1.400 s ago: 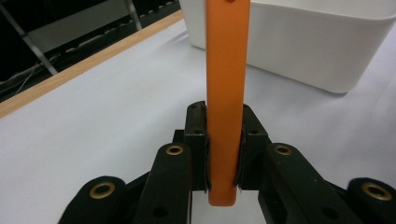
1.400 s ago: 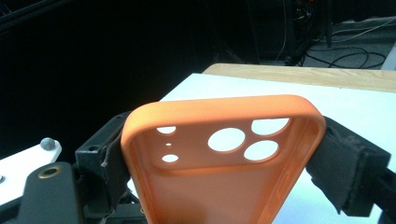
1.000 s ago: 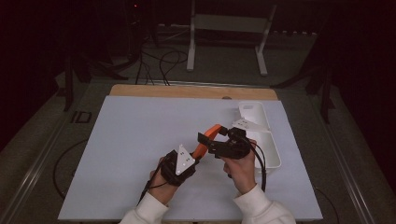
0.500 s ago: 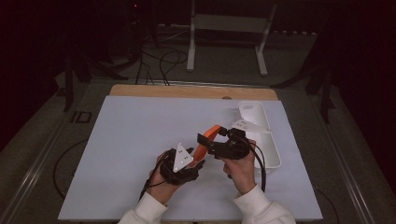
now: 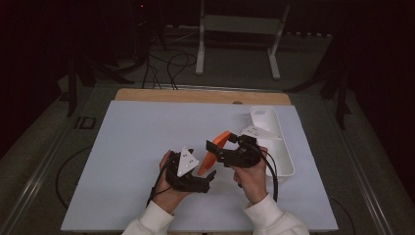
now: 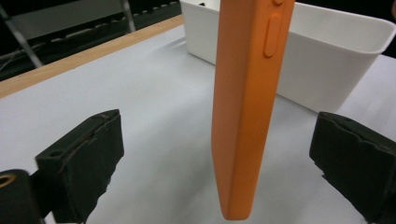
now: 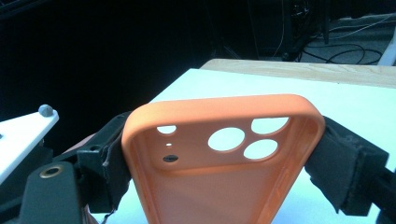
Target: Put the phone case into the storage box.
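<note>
Right tongs (image 7: 224, 158) clamp a smooth orange phone case (image 7: 219, 163); left tongs (image 6: 224, 158), just opening, stand wide around its edge.

White mat on the table, tray at the right.
A wooden table (image 5: 147, 94) carries a white mat (image 5: 137, 142) over nearly all of it; a long white tray (image 5: 285, 155) sits on the mat by its right edge.

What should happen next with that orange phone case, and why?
Probably draw the left claw back from the orange phone case. Its jaws have just been opening and stand apart on either side of the case without touching it, while the right claw clamps the case by both edges. The white tray sits just beyond, a likely destination.
</note>
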Tool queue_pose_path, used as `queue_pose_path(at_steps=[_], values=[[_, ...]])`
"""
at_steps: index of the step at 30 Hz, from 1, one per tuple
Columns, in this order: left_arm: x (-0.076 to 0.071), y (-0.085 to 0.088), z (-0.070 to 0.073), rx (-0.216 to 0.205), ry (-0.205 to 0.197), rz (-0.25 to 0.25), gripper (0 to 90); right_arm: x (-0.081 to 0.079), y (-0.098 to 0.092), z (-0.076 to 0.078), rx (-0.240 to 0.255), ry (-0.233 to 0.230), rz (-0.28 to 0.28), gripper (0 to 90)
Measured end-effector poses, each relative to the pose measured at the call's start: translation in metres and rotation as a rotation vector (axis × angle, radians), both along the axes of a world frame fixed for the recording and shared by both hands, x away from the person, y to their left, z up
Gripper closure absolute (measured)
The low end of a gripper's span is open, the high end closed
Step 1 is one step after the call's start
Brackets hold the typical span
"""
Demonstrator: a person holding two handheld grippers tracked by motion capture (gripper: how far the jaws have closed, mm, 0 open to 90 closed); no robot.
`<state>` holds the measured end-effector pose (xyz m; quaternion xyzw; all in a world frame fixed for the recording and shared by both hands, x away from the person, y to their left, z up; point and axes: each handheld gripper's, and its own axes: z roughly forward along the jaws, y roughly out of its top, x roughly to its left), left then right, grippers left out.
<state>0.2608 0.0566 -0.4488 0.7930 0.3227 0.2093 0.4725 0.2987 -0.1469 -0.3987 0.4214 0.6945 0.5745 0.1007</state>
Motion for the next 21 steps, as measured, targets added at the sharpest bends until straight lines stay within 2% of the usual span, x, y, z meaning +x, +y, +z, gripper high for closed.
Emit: queue_pose_path(at_steps=[10, 21], values=[[0.001, 0.007, 0.005, -0.027, -0.008, -0.001, 0.8, 0.000, 0.000, 0.000, -0.003, -0.002, -0.001, 16.5], [0.003, 0.018, 0.010, -0.036, -0.030, 0.016, 0.7, 0.000, 0.000, 0.000, -0.005, -0.002, -0.005, 16.5]])
